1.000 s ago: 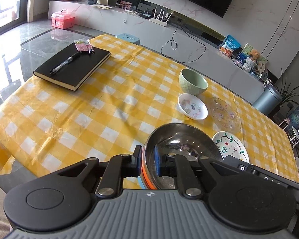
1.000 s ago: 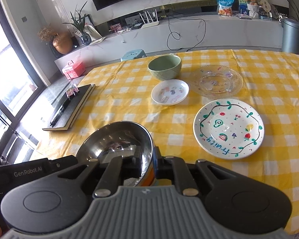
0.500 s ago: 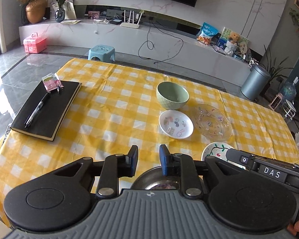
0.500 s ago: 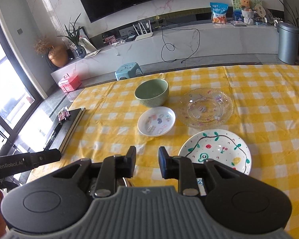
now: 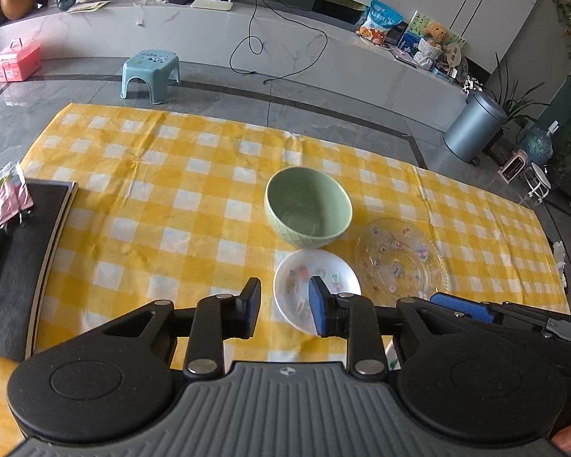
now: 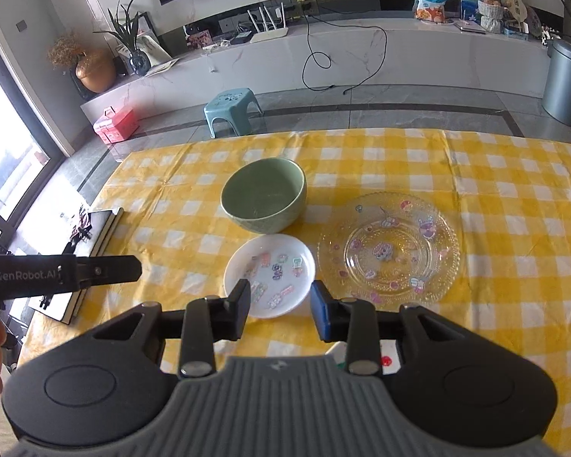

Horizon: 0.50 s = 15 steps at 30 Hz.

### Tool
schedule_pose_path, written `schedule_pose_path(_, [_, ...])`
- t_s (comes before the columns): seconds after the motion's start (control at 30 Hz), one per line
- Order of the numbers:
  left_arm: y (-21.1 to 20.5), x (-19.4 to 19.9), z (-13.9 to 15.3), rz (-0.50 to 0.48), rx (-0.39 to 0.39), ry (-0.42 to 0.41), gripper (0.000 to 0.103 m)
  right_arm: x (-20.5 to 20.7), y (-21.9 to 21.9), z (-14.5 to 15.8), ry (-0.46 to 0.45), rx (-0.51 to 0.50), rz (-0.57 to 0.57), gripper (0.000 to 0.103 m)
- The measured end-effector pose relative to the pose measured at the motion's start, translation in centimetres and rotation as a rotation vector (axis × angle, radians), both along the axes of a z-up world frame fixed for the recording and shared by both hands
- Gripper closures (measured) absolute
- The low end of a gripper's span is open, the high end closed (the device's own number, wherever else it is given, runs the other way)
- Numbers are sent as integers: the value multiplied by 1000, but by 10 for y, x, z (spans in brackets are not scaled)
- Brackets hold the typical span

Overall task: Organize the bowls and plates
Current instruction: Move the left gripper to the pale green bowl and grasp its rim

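Note:
A green bowl (image 5: 308, 207) (image 6: 264, 200) stands upright on the yellow checked table. In front of it lies a small white sticker plate (image 5: 316, 289) (image 6: 270, 274), and to its right a clear glass plate (image 5: 401, 261) (image 6: 388, 247). My left gripper (image 5: 284, 310) is open and empty, above the white plate's near edge. My right gripper (image 6: 279, 312) is open and empty, just short of the white plate. A sliver of the painted white plate (image 6: 386, 360) shows under the right gripper. The steel bowl is hidden.
A black notebook (image 5: 15, 262) (image 6: 91, 262) with a pen lies at the table's left edge. The right gripper's body (image 5: 495, 312) reaches in beside the left one. A blue stool (image 6: 232, 108) and a grey bin (image 6: 563, 80) stand on the floor beyond the table.
Both grippers let go of the steel bowl, opened wider and moved forward over the table. The steel bowl has dropped out of view below them.

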<state>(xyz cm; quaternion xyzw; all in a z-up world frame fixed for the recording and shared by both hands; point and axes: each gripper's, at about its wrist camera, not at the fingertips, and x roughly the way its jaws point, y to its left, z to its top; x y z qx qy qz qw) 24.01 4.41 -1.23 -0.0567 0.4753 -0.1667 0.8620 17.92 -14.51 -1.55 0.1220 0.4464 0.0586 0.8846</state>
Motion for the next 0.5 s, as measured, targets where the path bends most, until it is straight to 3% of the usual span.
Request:
schedule_pose_path(0.2, [-11,54,-15,18,-60,29,66,59,-4,-12,27,0,-28,69])
schedule_pose_path(0.5, [-26,100,-56,45,-13,78,66,124,-7,-48,99,10,-81,71])
